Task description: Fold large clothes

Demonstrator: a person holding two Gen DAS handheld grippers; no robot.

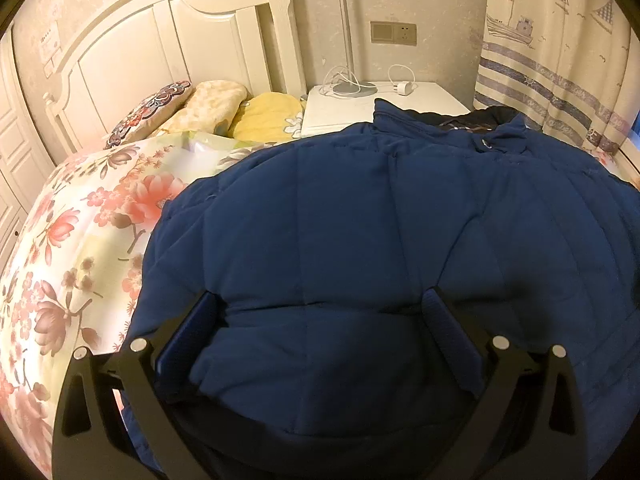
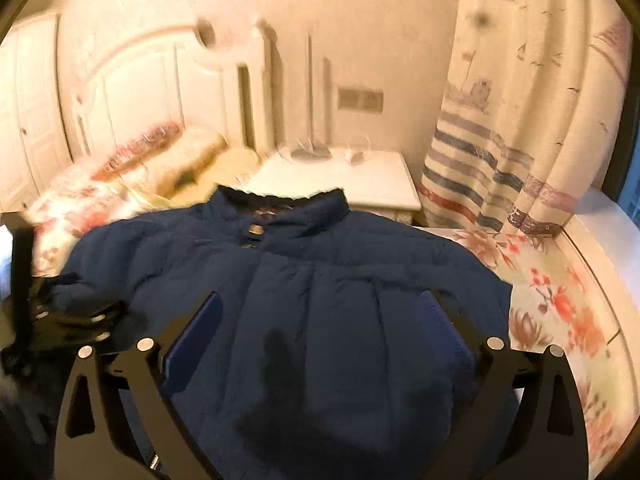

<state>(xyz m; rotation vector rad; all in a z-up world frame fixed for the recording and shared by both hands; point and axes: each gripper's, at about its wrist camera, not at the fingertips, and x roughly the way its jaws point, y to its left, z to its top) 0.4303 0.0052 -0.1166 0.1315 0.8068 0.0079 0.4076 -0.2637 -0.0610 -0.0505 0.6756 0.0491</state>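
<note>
While both my tools hang over the bed, the navy padded jacket [image 1: 360, 216] lies spread flat on the floral bedspread [image 1: 80, 248], collar at the far end, toward the nightstand [image 1: 384, 108].

Left view, going L to R: bedspread runs out to the left of my left gripper [image 1: 324, 312], w/ pillows [image 1: 216, 104] and the white headboard [image 1: 160, 40] beyond it. Left gripper itself sits low over the near part of the jacket, jaws spread wide. A puffy bulge of fabric swells up between the fingers [image 1: 196, 328], close against the left pad, but I can't tell if either pad presses on it; nothing looks pinched. Ahead of the tool: collar, then nightstand w/ a lamp base [image 1: 354, 87] and white charger [image 1: 406, 88]. Far right: striped boat-print curtain [image 1: 560, 80].

Right view is blurred. At its left edge my other tool shows as a dark shape by the jacket's sleeve end. My right gripper [image 2: 320, 316] is above the jacket's front panel, jaws released and wide, no cloth caught, snap button [image 2: 255, 231] ahead near the collar. Right of it, bare bedspread and curtain.
</note>
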